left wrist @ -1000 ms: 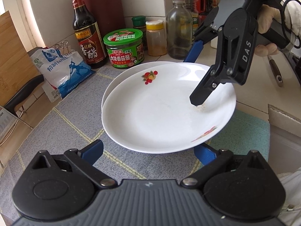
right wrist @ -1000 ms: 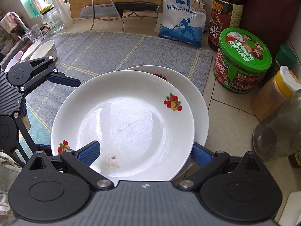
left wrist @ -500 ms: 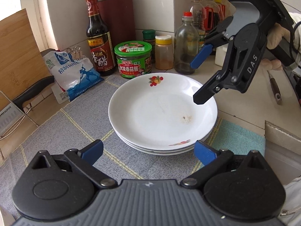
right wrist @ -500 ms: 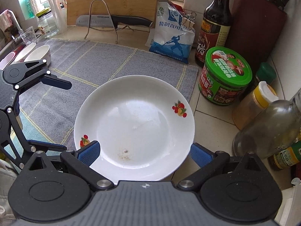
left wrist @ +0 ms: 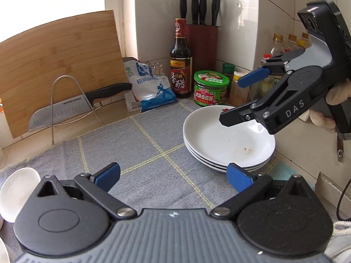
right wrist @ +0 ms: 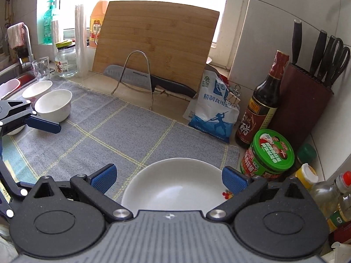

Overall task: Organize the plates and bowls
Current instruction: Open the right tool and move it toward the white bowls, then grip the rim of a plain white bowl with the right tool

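Observation:
A stack of three white plates with fruit prints rests on the grey mat at the right; the top plate also shows in the right wrist view. My left gripper is open and empty, low over the mat left of the stack. My right gripper is open and empty, raised above the stack; it shows in the left wrist view. White bowls stand at the mat's far left, one also in the left wrist view.
A cutting board and a cleaver on a wire rack stand at the back. A salt bag, vinegar bottle, green-lidded jar, knife block and spice bottles crowd the right corner. A glass stands near the sink.
The top plate was set squarely on the stack and released. Both grippers pulled back and up from the plates, and the left one swung left toward the bowls.

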